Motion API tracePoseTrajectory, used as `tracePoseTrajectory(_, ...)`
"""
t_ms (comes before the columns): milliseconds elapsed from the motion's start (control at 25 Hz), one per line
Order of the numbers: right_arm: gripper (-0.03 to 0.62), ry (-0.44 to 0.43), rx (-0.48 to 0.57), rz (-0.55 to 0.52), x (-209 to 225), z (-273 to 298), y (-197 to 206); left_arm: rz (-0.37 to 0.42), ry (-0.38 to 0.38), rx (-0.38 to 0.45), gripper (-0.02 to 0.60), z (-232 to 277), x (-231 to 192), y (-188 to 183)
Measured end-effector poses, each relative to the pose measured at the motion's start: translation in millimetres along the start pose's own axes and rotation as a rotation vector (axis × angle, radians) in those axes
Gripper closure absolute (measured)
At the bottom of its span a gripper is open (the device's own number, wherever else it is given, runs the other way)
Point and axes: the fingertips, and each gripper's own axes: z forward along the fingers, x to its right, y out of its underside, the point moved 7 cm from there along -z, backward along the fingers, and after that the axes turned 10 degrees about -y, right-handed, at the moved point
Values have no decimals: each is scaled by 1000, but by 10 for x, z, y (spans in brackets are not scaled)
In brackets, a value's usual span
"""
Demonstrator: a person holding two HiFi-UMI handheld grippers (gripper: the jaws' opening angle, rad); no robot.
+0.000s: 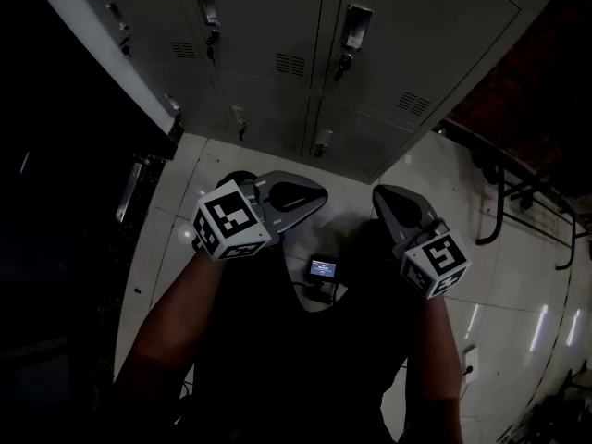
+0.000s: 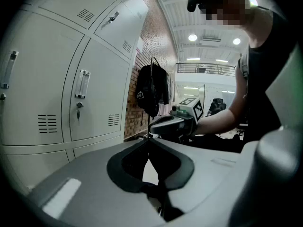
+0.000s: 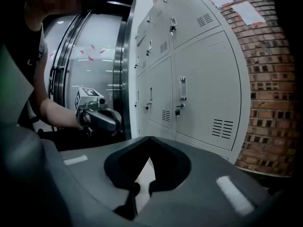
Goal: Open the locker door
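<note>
Left tool (image 1: 322, 195) and right tool (image 1: 382, 193) are being held clenched on nothing, well apart from the shut locker door (image 1: 268, 40) at the floor's far edge, whose handle (image 1: 206, 7) risks being knocked, not gripped, if the jaws are being kept together on approach.

- Pale glossy floor tiles (image 1: 518, 276) carry streaks of reflected light.
- A small device with a lit screen (image 1: 323, 269) sits low in the middle of the head view.
- A black tubular rack (image 1: 500, 192) stands on the tiles at the right.
- A brick wall (image 3: 270, 108) bears pale paper sheets (image 3: 248, 14) high up.
- A black jacket (image 2: 151, 91) hangs on a stand beside brickwork.
- Round ceiling lights (image 2: 192, 37) shine above a railed gallery (image 2: 206, 69).
- A dark-framed glass door (image 3: 94, 65) shows red marks (image 3: 91, 49).
</note>
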Motion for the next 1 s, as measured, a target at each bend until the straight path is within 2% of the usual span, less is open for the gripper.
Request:
tracePoseTrajectory(520,592,-13,-22,27,10,113,-24,-2,-5,4,569,-54,-36,-4)
tracePoseTrajectory(760,591,11,-17,-41,70,231,-150,-6,-17,12,569,-116,-75,-4)
tracePoseTrajectory(1000,591,63,-85,-151,229,473,-273,-11,-24,25,569,-150,-79,13)
